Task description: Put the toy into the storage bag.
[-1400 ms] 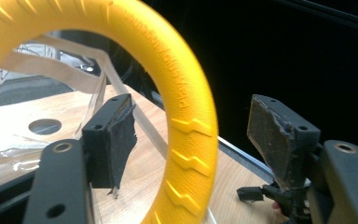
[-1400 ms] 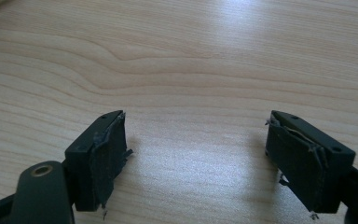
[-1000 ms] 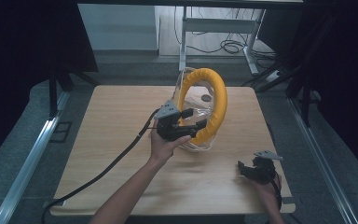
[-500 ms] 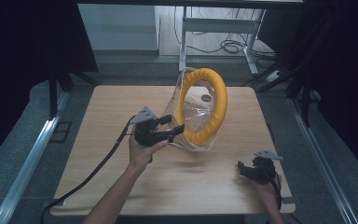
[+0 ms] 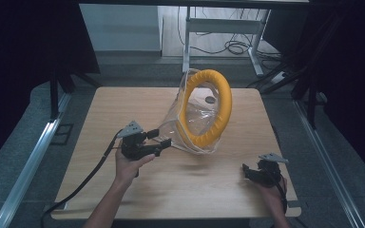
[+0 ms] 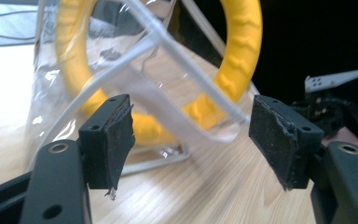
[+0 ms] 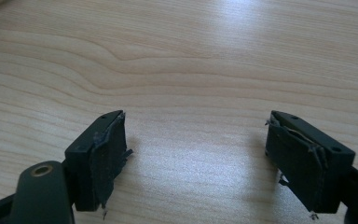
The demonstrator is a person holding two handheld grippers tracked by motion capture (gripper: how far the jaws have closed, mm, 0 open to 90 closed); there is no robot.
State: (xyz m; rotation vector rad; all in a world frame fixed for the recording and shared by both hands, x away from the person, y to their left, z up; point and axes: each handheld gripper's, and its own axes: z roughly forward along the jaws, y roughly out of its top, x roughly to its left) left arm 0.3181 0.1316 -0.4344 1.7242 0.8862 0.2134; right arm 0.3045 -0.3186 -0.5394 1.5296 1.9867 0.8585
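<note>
The left claw [image 5: 164, 138] hung released just beside the clear bag [image 5: 185, 126] holding a yellow ring [image 5: 208, 108] — seemingly between grasps — while the right claw [image 5: 248, 172] lay released on the surface [image 5: 123, 104].

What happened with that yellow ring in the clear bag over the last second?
The left gripper backed away leftward from the clear bag, jaws now open and holding nothing. The yellow ring stayed upright inside it. The right gripper kept resting open near the table edge.

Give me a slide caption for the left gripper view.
Open left gripper faces a clear plastic bag holding a yellow ring on the wooden table.
</note>
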